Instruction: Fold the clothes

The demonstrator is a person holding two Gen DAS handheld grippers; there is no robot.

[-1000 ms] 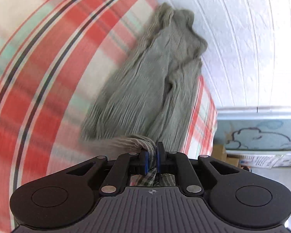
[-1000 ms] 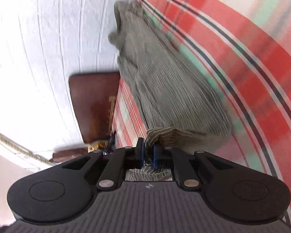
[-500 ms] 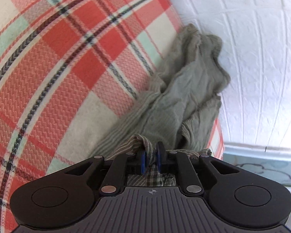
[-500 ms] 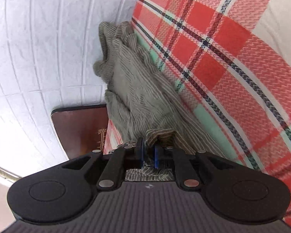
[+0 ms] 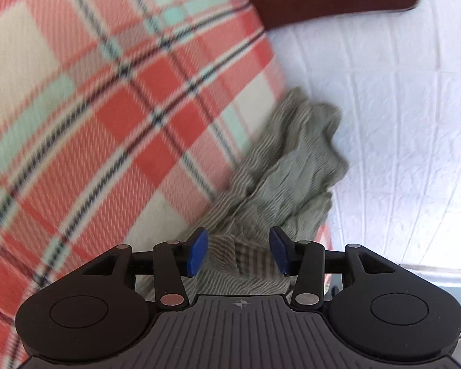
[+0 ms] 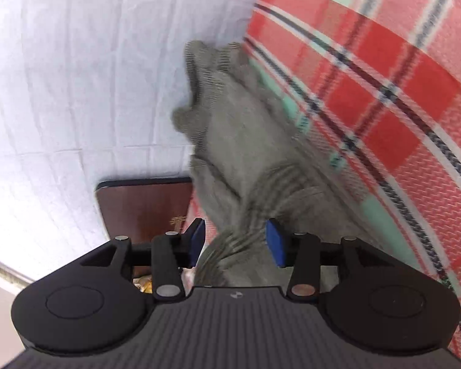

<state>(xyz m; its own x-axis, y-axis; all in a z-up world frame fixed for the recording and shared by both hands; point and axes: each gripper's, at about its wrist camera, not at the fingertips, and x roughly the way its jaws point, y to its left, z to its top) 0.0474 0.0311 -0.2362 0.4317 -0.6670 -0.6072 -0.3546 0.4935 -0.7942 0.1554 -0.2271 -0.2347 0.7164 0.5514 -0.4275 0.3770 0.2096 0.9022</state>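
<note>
Both jaws opening; garment (image 5: pixel 292 166) between (grey-green).

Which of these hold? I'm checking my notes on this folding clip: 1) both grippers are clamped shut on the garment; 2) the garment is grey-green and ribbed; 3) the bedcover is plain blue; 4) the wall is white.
1) False: the left gripper and right gripper have jaws opening, pads clear of the cloth between them.
2) True: the garment is grey-green, ribbed.
3) False: the bedcover is red, cream and mint plaid.
4) True: the wall is white.
</note>
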